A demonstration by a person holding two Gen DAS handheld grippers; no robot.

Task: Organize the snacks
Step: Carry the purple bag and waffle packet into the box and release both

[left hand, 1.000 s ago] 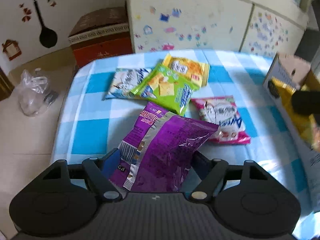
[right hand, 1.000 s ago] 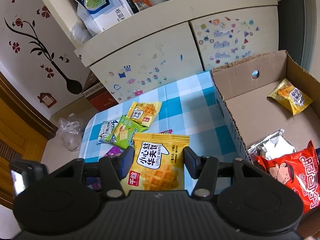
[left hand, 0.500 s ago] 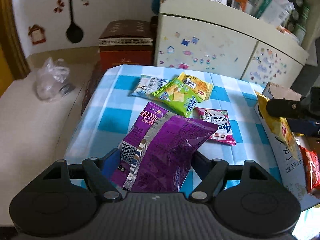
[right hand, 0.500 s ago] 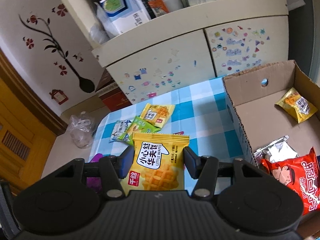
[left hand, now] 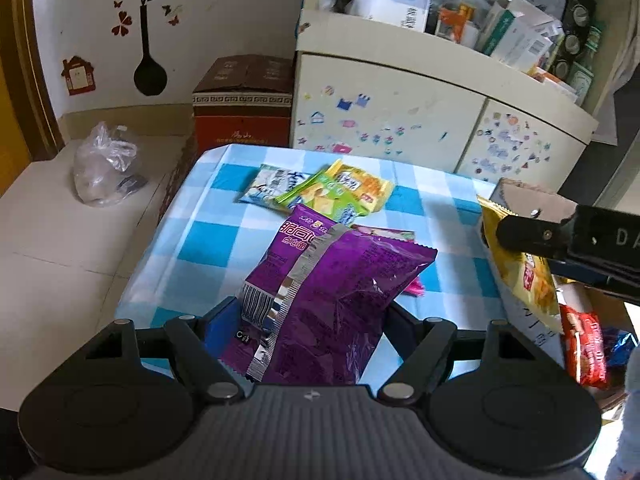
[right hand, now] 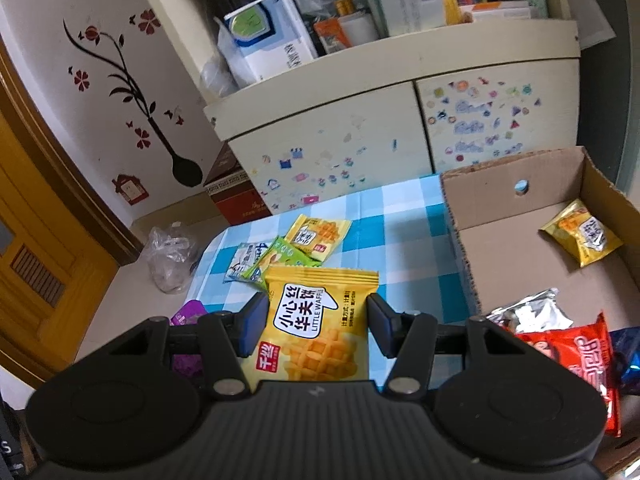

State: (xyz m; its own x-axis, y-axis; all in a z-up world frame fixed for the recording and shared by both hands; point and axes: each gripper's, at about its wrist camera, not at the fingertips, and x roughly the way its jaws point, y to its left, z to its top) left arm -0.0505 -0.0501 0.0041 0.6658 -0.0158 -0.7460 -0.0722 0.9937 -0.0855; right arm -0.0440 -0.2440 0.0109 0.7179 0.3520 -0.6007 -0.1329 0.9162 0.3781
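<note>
My left gripper [left hand: 308, 320] is shut on a purple snack bag [left hand: 332, 292], held above the blue-checked table [left hand: 208, 240]. My right gripper [right hand: 316, 320] is shut on a yellow waffle packet [right hand: 316, 328], just left of the open cardboard box [right hand: 516, 248]. The same yellow waffle packet [left hand: 520, 268] shows at the right of the left wrist view, hanging from the right gripper's black body. On the far part of the table lie a green packet [left hand: 320, 198], a pale blue packet [left hand: 266, 184] and a yellow-orange packet [left hand: 362, 188], overlapping. A pink packet [left hand: 384, 234] peeks out behind the purple bag.
The box holds a small yellow packet [right hand: 582, 236], a silver packet [right hand: 528, 314] and a red bag [right hand: 576, 360]. A cream cabinet [right hand: 360, 148] with stickers stands behind the table, clutter on top. A red-brown carton [left hand: 244, 104] and a plastic bag [left hand: 106, 164] sit at the left.
My left gripper has risen and pulled back with the purple bag, so the table packets look smaller. My right gripper has shifted slightly toward the box with the waffle packet; both grips are unchanged.
</note>
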